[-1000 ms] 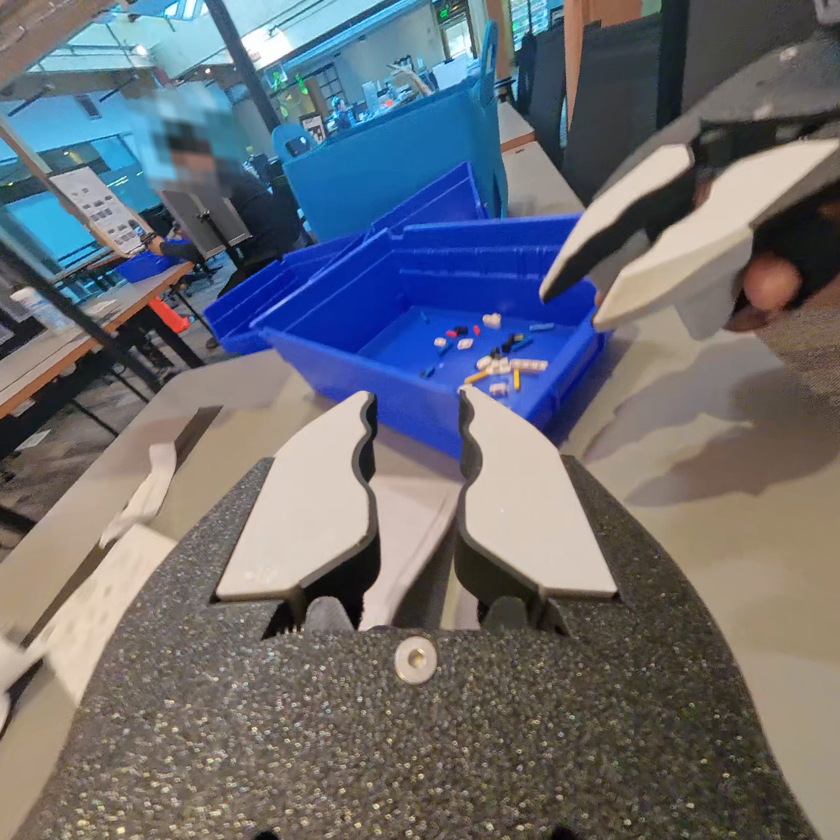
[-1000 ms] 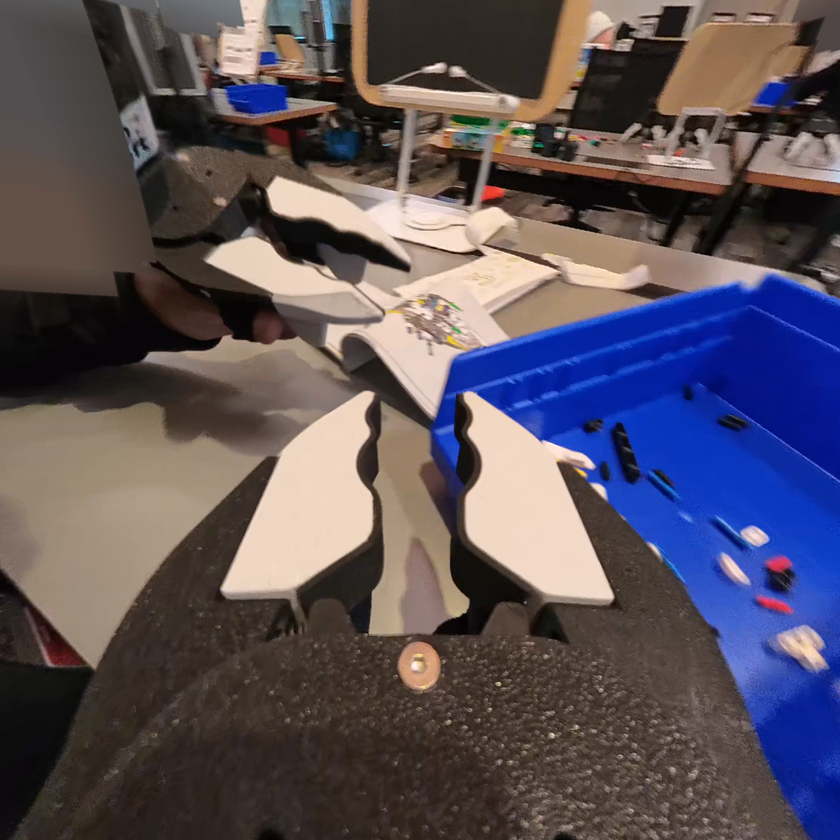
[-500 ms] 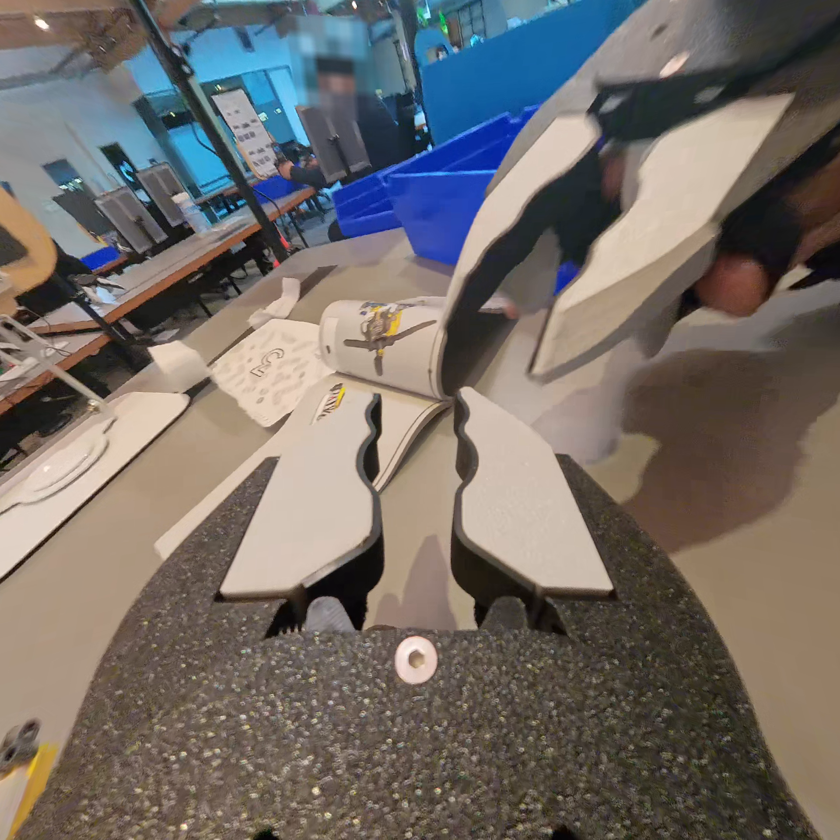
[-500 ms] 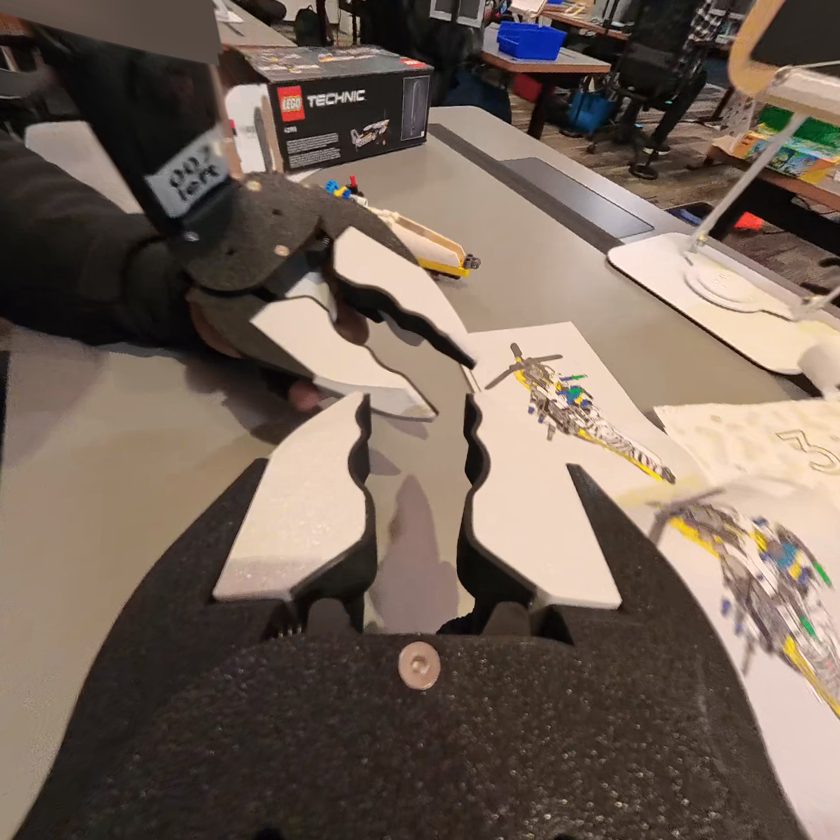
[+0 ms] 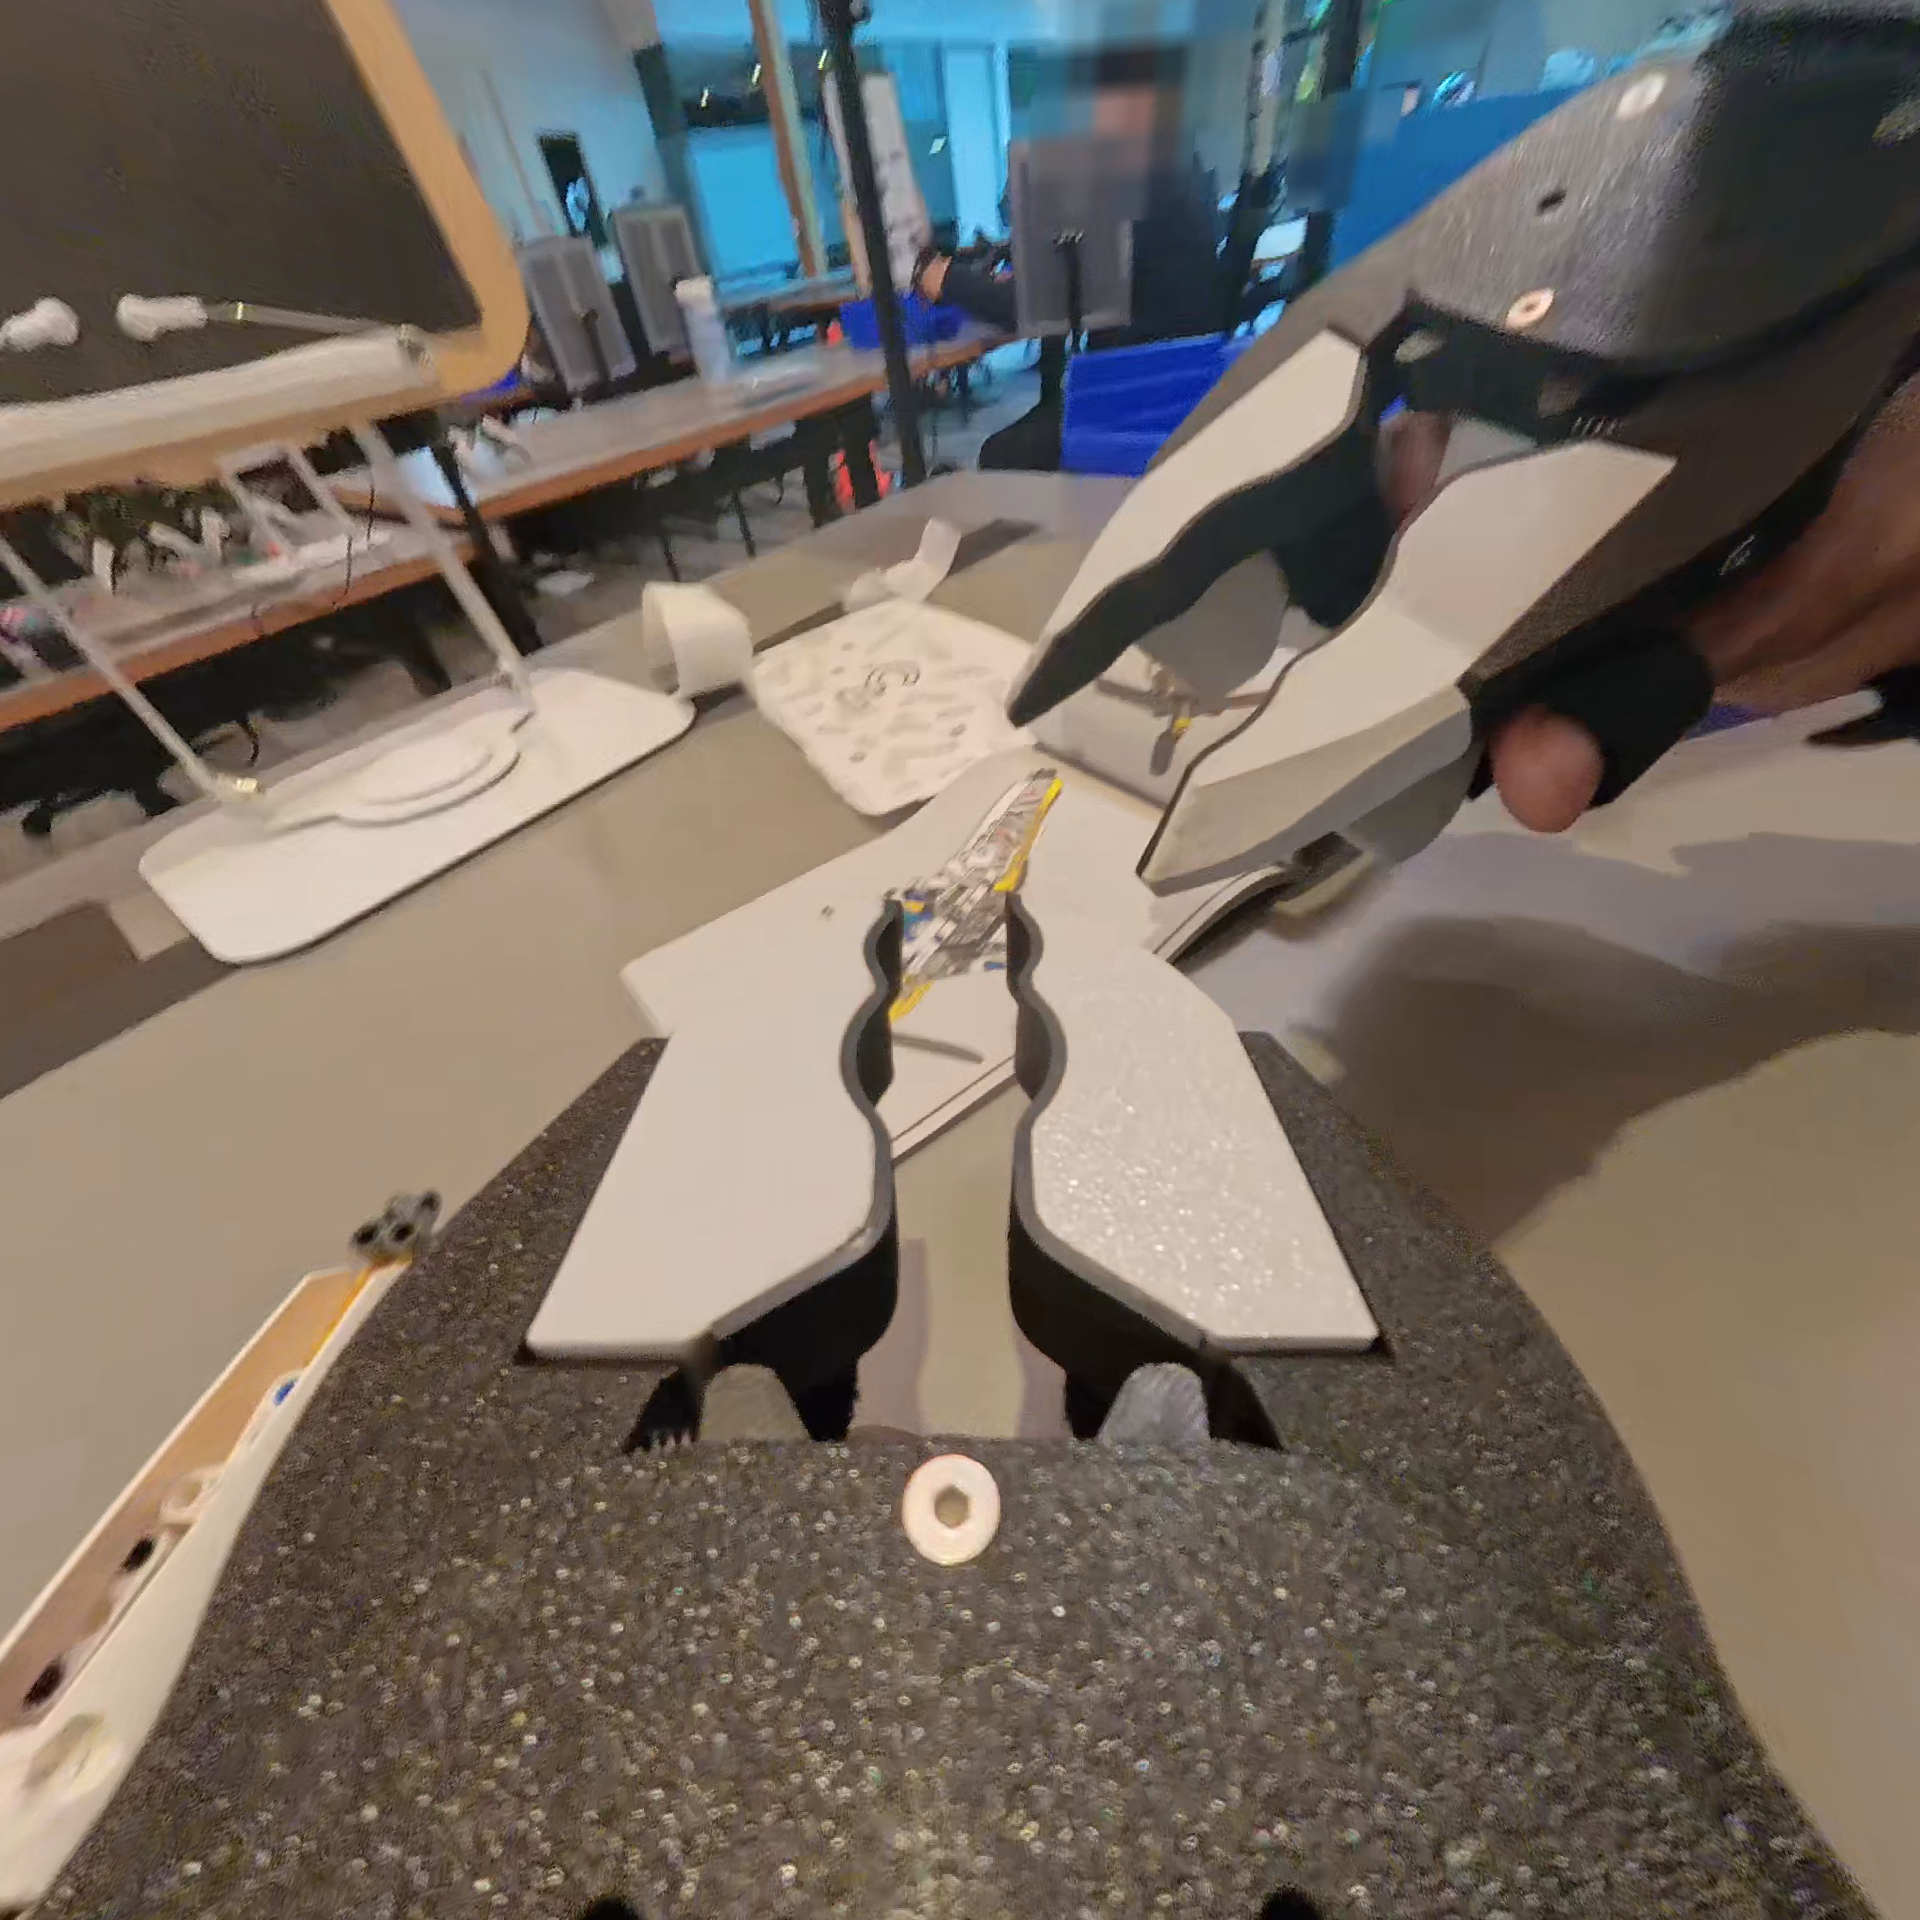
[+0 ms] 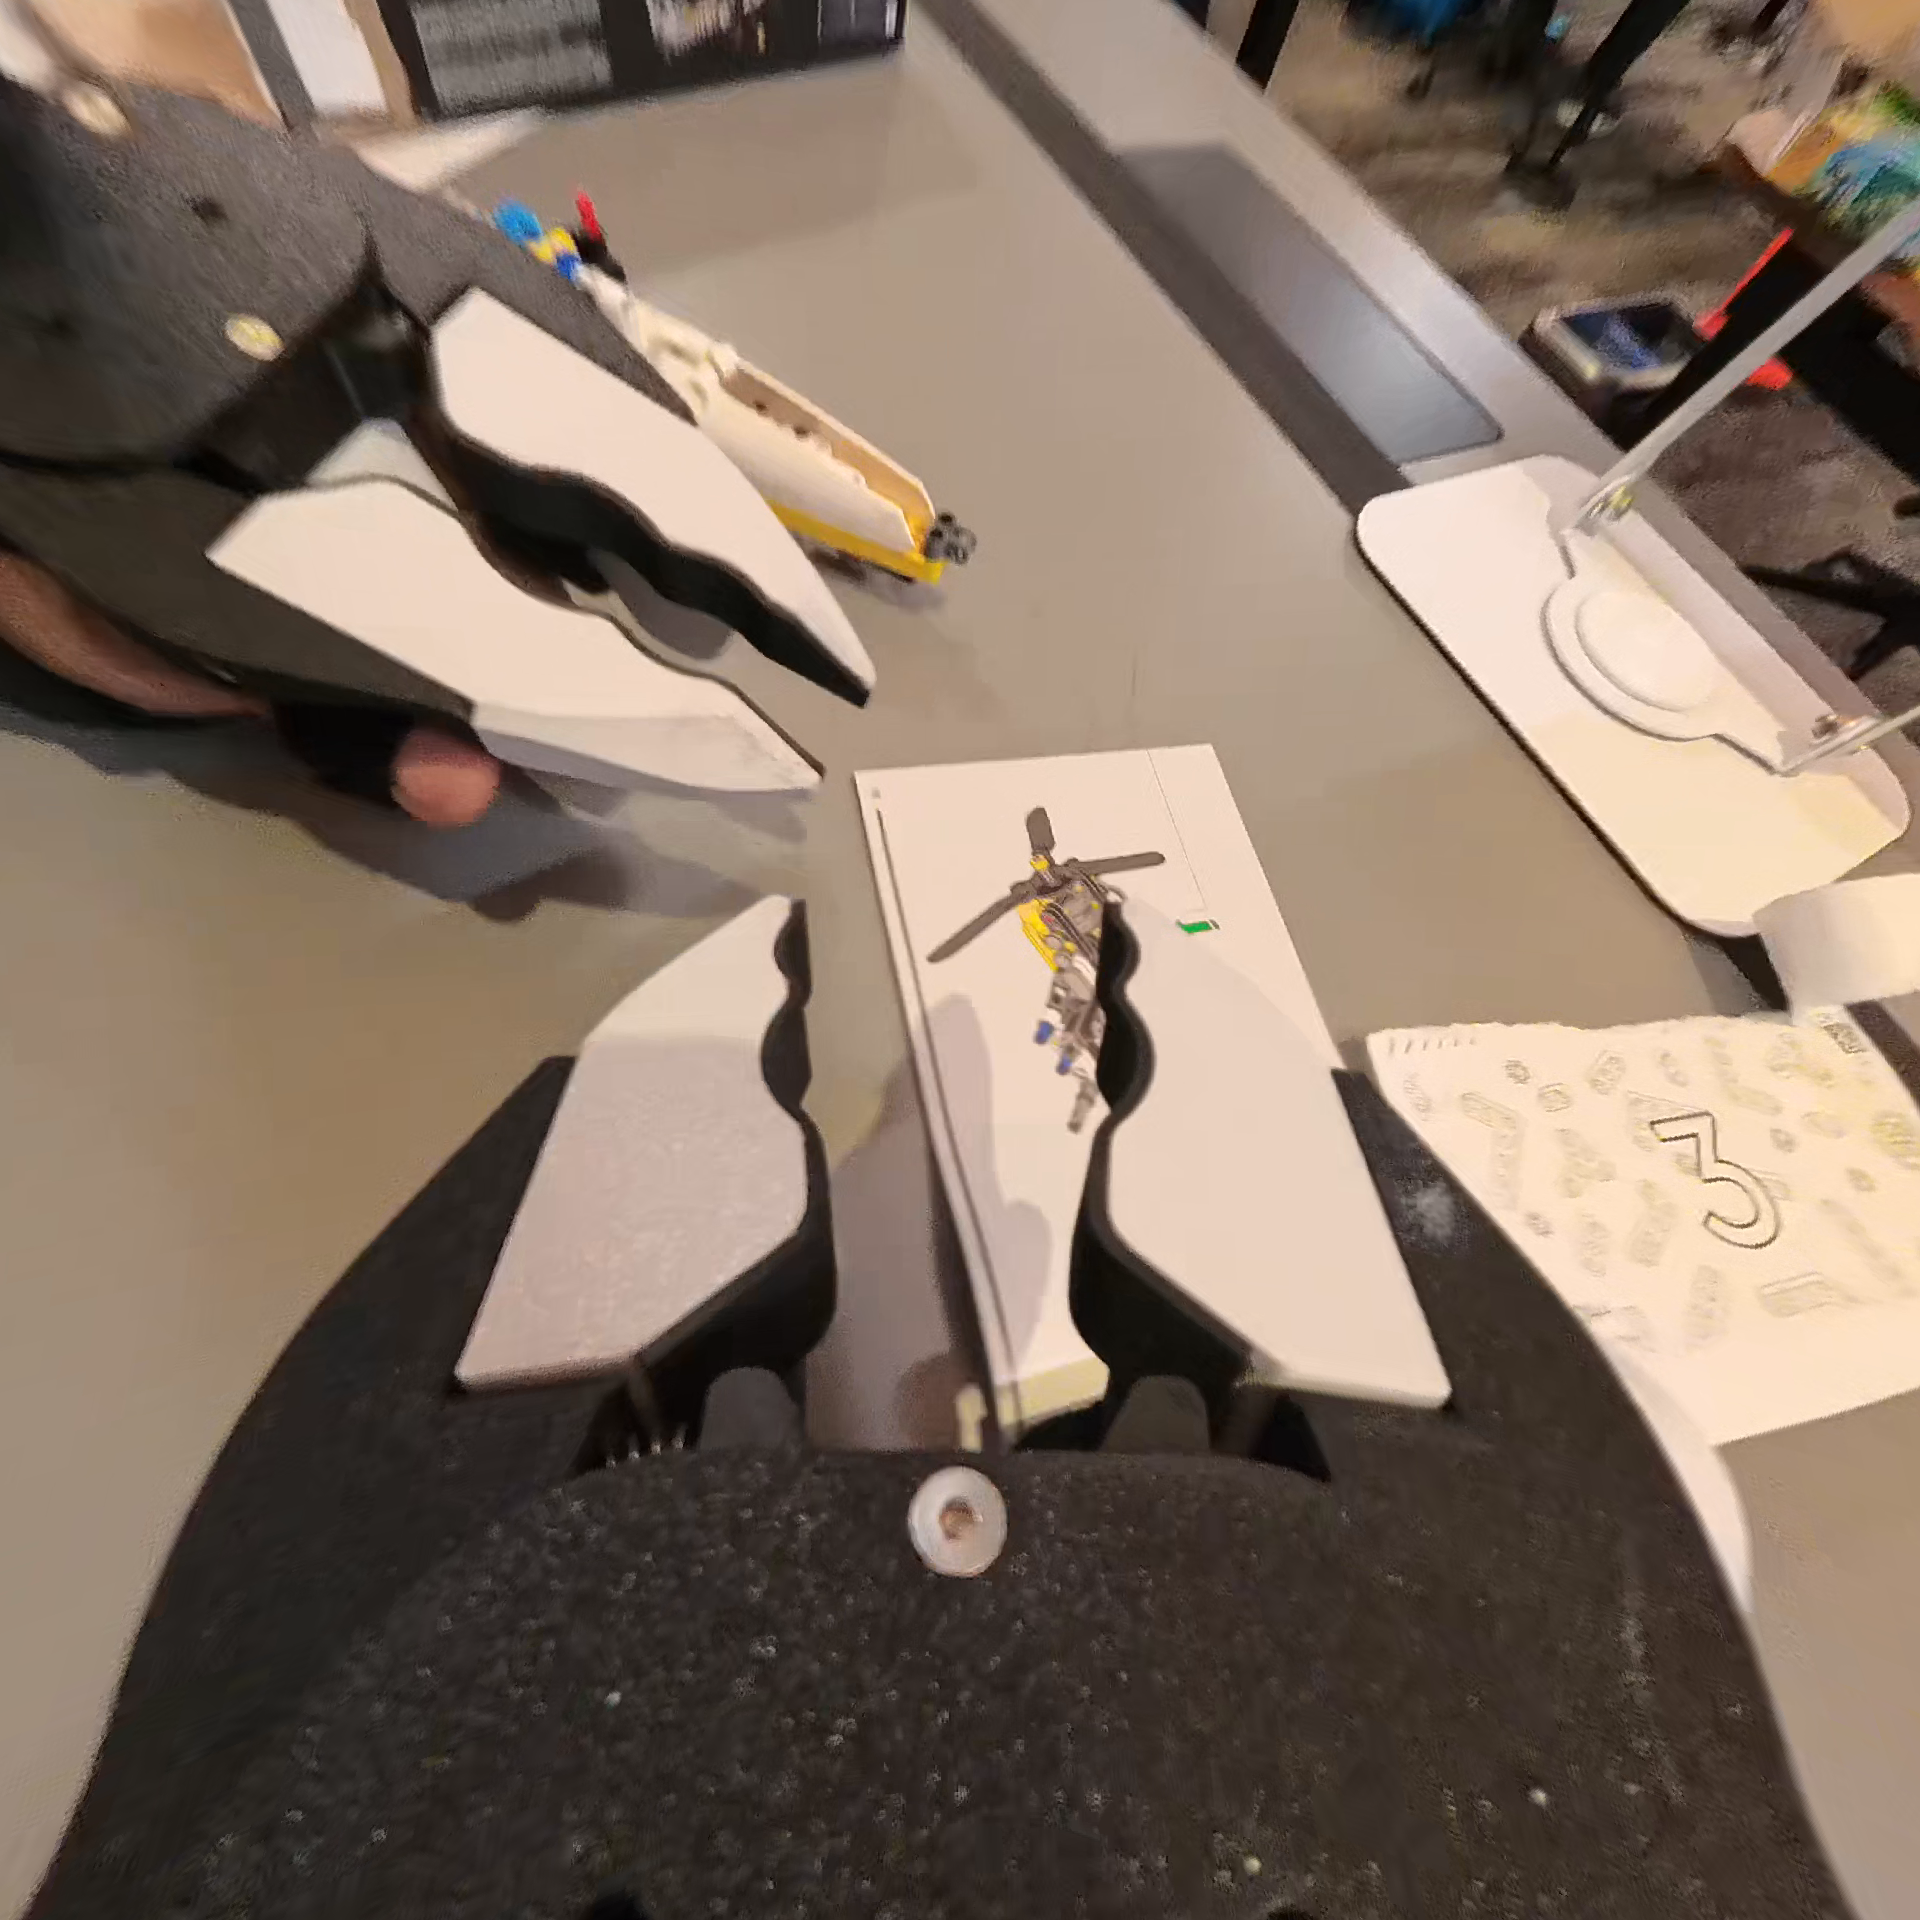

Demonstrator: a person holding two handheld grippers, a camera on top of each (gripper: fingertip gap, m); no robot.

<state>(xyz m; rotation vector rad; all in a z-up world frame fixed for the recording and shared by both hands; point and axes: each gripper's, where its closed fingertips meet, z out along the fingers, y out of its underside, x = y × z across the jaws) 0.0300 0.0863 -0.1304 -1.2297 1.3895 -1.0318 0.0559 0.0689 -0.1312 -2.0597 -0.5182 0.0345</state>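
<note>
Blk speckled tongs (image 5: 948,914), white fingers (image 5: 748,1143)

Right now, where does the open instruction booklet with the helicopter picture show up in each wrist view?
Left wrist view: the instruction booklet lies flat at centre, just beyond the left hand-held gripper, which is open over it.
Right wrist view: it lies at centre, beneath the open right hand-held gripper.
Shared landmark: the white stand base on the grey table.
</note>
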